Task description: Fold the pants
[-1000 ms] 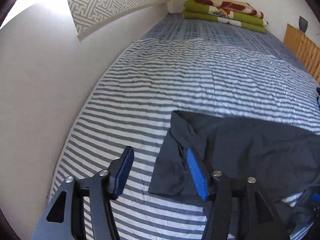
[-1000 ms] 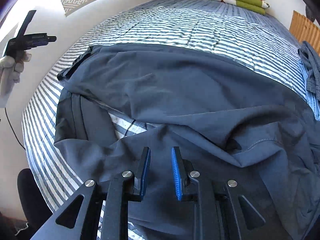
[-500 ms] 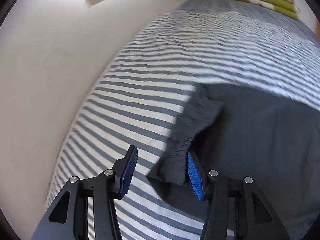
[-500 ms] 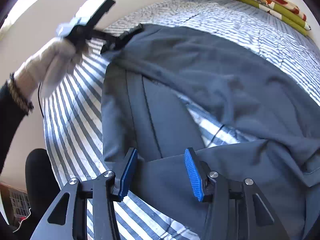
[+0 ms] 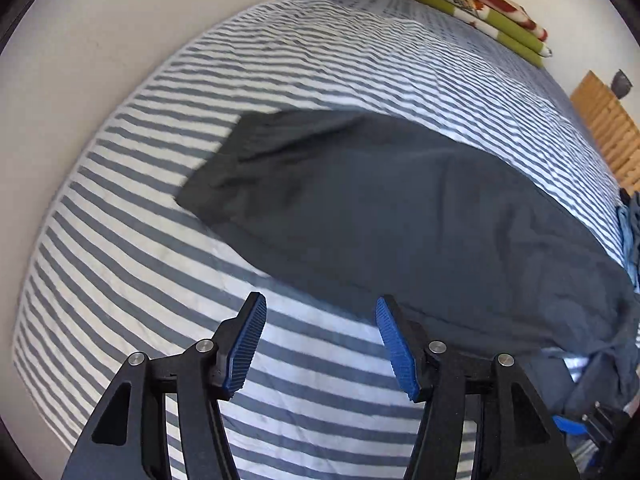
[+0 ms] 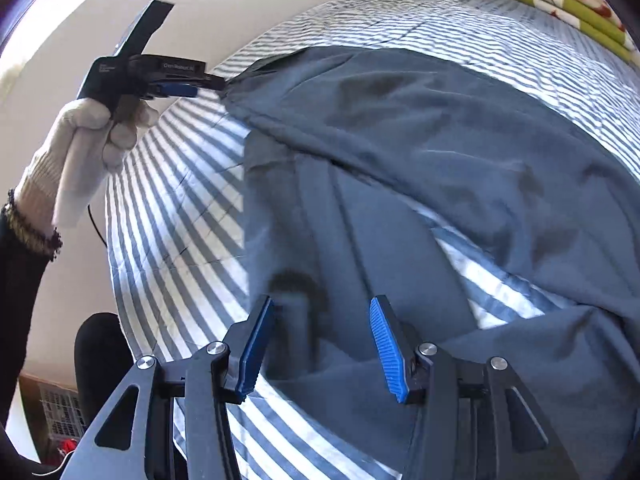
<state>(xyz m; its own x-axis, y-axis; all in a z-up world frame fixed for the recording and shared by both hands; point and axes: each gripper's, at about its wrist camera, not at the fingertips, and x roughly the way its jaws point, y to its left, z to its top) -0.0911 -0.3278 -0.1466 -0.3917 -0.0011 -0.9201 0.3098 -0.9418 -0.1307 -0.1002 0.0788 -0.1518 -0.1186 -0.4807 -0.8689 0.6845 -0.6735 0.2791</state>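
Observation:
Dark grey-blue pants (image 5: pixel 400 208) lie spread on the striped bed sheet (image 5: pixel 280 80), one leg folded over the other, sheet showing between them (image 6: pixel 480 280). My left gripper (image 5: pixel 320 336) hovers just short of the pants' near edge; its jaws are opening, with only sheet between them. In the right wrist view a white-gloved hand (image 6: pixel 88 140) holds that left gripper (image 6: pixel 212 84), its tips by the pants' far corner. My right gripper (image 6: pixel 320 344) stands open over the lower leg, the cloth lying loose under the gap between its pads.
A white wall (image 5: pixel 60 120) runs along the bed's left side. Folded green and red blankets (image 5: pixel 480 4) lie at the head. Wooden slats (image 5: pixel 604 128) and a blue checked garment (image 5: pixel 628 224) sit at the right. A dark object (image 6: pixel 100 360) stands on the floor.
The pants' corner has left my left gripper's jaws, and that gripper has sunk and drawn back. My right gripper has widened from nearly shut and shifted left along the pants.

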